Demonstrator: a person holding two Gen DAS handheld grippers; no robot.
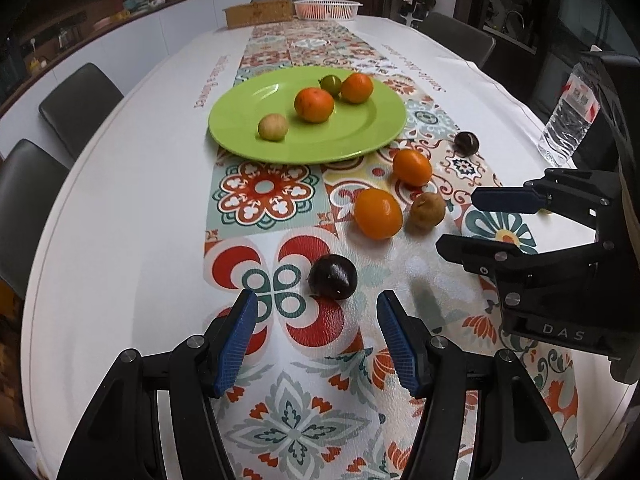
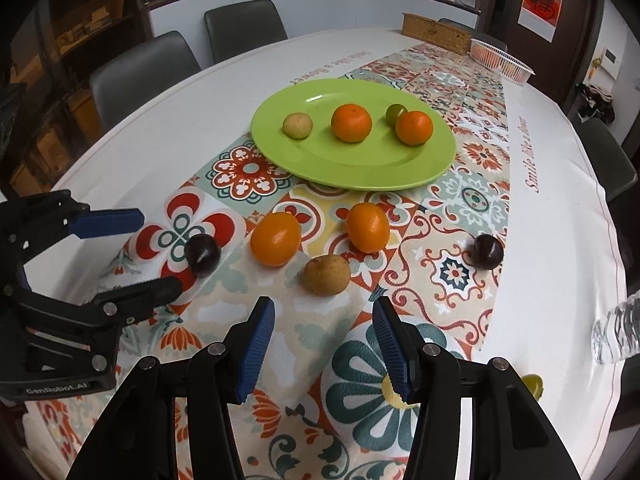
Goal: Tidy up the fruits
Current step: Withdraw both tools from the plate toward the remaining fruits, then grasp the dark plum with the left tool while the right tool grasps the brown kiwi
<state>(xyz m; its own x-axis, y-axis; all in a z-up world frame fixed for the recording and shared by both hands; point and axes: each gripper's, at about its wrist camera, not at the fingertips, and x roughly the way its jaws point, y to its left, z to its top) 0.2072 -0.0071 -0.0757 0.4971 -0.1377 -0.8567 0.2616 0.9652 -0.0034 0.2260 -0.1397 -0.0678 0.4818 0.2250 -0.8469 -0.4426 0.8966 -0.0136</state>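
left gripper [image 1: 318,300]: jaws parted, nothing clasped; blue pads are held above the patterned runner [image 1: 280,420], with a dark plum [image 1: 333,276] lying on the runner just beyond the tips, untouched.

right gripper [image 2: 324,306]: jaws parted, nothing clasped; a brown round fruit [image 2: 327,274] is seen just beyond the tips, not between the pads. the left gripper is seen at the left of this view, the right gripper at the right of the left wrist view.

loose fruit on the runner, near side of the plate: two oranges [image 2: 275,238] [image 2: 367,227] side by side, the brown fruit nearer than both and between them; the dark plum to the left of the group; a second dark plum [image 2: 486,251] well apart at the right edge of the runner. a small yellow-green fruit [image 2: 533,384] is partly hidden behind the right gripper's finger, near the tabletop's right side.

green plate [image 2: 360,172]: set on the runner beyond the loose fruit; four items are carried: a pale round fruit [image 2: 297,125] at left, two oranges [image 2: 351,122] [image 2: 414,127], and a small green fruit [image 2: 396,112] touching the right-hand orange on its far side.

tabletop [image 1: 140,200]: white cloth. at the far end a pink basket [image 1: 328,9] and a cork box [image 1: 258,13] are placed side by side. a clear water bottle [image 1: 568,120] stands at the right edge. grey chairs [image 1: 78,108] are drawn up along the left side.
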